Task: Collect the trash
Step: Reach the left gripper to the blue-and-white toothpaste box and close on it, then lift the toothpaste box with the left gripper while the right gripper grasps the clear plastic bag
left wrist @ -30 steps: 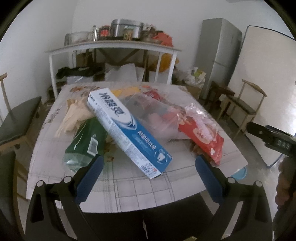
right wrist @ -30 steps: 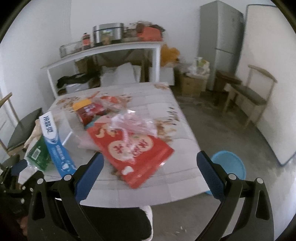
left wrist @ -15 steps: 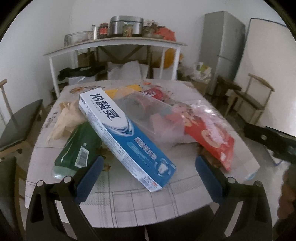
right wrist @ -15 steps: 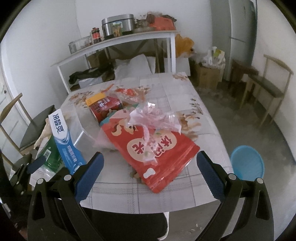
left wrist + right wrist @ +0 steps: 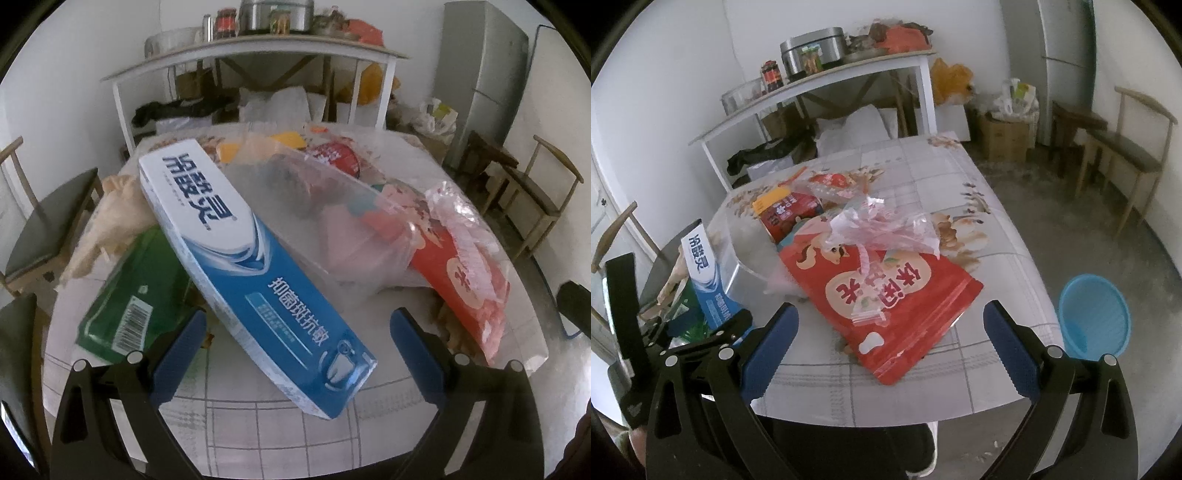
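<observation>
1. The left claw (image 5: pixel 297 328) is hanging spread wide over the near edge of the worktop (image 5: pixel 258 424), gripping nothing. The near end of the blue-and-white toothpaste box (image 5: pixel 255 273) is sitting right between its blue fingers (image 5: pixel 177 354), not touching either one as far as I can tell.
2. The right claw (image 5: pixel 888 328) is also gaping open and empty, hovering over the near edge of the worktop (image 5: pixel 960 376). The red snack bag (image 5: pixel 886 295) is lying flat just ahead of it, its near corner pointing into the gap between the fingers.
3. The toothpaste box is lying diagonally, leaning on a green packet (image 5: pixel 129 295) to its left, with a beige crumpled wrapper (image 5: pixel 110 221) behind that.
4. To the right of the box a clear plastic bag (image 5: pixel 332 221) is slumping against it, and the red snack bag (image 5: pixel 469 284) is poking out from under the far side.
5. In the right view a crinkly pink-printed clear wrapper (image 5: pixel 882 229) is sitting on top of the red bag, with a red-and-yellow carton (image 5: pixel 786 210) further back.
6. A blue basket (image 5: pixel 1093 317) is standing on the floor to the right of the worktop, well apart from the trash pile.
7. What's inside the clear bag is too hazy to make out. In the right view the left claw (image 5: pixel 690 325) is covering the toothpaste box's (image 5: pixel 705 273) lower end.
</observation>
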Motion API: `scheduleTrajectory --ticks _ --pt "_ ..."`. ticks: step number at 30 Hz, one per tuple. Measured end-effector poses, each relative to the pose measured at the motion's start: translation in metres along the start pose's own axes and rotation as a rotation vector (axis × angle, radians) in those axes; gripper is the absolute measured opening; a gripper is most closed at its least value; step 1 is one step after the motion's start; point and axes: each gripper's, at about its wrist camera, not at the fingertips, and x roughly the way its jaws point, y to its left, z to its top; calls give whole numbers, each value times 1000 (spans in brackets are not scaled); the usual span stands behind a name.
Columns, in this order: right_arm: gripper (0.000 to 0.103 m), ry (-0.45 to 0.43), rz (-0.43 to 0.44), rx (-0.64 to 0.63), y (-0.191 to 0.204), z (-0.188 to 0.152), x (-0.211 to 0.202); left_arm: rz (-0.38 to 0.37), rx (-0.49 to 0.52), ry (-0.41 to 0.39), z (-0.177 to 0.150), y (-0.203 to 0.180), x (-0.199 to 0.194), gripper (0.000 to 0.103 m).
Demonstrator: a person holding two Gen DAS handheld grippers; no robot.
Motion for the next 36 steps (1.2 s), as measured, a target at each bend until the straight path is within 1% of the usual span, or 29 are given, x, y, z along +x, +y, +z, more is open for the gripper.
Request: scheduleTrajectory --ticks 4,7,10,11,14,15,21,28,31,34,36 --pt "95 14 10 11 -4 0 5 -9 -42 33 5 2 10 97" --pt "96 20 23 13 -3 1 6 -19 -78 42 6 6 12 96" --pt "95 11 25 7 -1 1 4 -30 -119 58 6 13 15 87" --pt "95 10 26 6 -1 1 4 -33 -138 63 5 16 16 82" --pt "95 13 26 5 1 -1 3 -60 -190 72 3 25 16 73" --pt "95 14 25 4 1 -1 4 -64 -197 73 2 26 15 72" --pt "96 6 21 2 2 -1 1 -87 -232 56 -6 30 6 65" --pt "95 0 16 8 3 0 0 -114 -223 2 -10 27 -10 63" --pt "95 -19 23 13 1 5 -2 -127 -223 -13 -15 27 -17 62" --pt "89 -33 41 7 0 13 0 -128 -217 -26 -18 30 -23 62" --pt "84 -27 61 -2 0 20 6 -125 -212 -39 -19 31 -27 62"
